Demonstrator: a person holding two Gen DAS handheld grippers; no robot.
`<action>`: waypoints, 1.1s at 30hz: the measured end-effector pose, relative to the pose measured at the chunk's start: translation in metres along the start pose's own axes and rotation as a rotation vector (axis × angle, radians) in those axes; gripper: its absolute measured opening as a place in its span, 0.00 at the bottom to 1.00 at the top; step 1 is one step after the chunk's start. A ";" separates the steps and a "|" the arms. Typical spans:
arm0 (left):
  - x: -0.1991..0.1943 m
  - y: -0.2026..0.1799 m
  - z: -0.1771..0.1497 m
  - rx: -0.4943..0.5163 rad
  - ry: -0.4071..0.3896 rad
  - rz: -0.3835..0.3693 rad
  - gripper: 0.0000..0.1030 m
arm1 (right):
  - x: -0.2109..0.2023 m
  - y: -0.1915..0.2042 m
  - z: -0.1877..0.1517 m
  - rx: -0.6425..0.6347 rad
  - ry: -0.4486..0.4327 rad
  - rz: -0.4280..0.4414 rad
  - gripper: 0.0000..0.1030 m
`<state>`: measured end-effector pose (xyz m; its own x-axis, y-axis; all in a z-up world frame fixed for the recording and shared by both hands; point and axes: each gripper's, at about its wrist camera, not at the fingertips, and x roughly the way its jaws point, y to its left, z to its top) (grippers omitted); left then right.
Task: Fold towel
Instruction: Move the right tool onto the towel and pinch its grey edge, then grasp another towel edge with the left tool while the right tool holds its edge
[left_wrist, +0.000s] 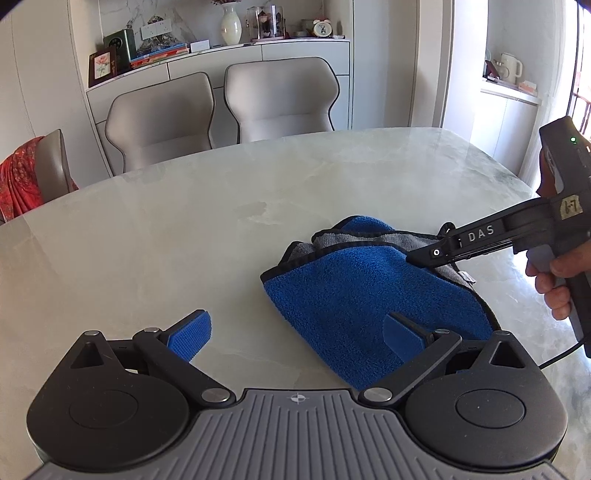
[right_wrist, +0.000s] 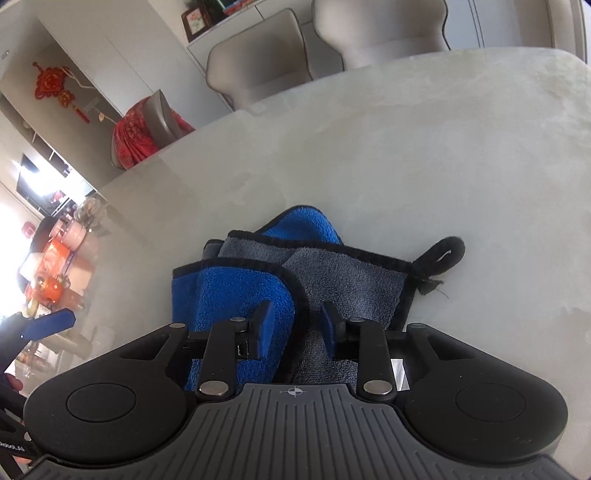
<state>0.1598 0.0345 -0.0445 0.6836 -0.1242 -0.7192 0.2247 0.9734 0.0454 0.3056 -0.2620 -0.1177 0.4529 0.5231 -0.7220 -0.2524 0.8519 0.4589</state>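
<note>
Two claws work this towel, and ours on the right sits nearer to it. In the right wrist view, the right claw (right_wrist: 295, 325) has its jaws drawn in close astride the black-piped edge where the blue flap overlaps the grey side; whether the pads already press the cloth we cannot tell. The towel (right_wrist: 258, 288) lies crumpled on the tabletop (right_wrist: 443, 166), its long axis running away from us, hanging loop (right_wrist: 441, 254) out at the far right corner. Our left claw (left_wrist: 299, 334) hangs spread wide, one finger over bare marble, the other over the towel's near blue edge. We judge the right side leads the next pull.
</note>
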 end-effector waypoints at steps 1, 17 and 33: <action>0.000 0.000 0.000 -0.003 0.001 0.000 0.99 | 0.001 -0.001 -0.001 0.008 0.003 0.006 0.29; -0.023 0.005 -0.001 -0.068 -0.018 -0.096 0.99 | -0.034 0.036 -0.026 -0.108 -0.001 0.294 0.08; -0.005 0.024 -0.004 -0.311 0.096 -0.294 0.89 | -0.044 0.077 -0.068 -0.336 0.111 0.324 0.09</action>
<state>0.1587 0.0589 -0.0424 0.5510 -0.4005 -0.7321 0.1702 0.9128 -0.3712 0.2087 -0.2178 -0.0862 0.2156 0.7473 -0.6286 -0.6367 0.5957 0.4898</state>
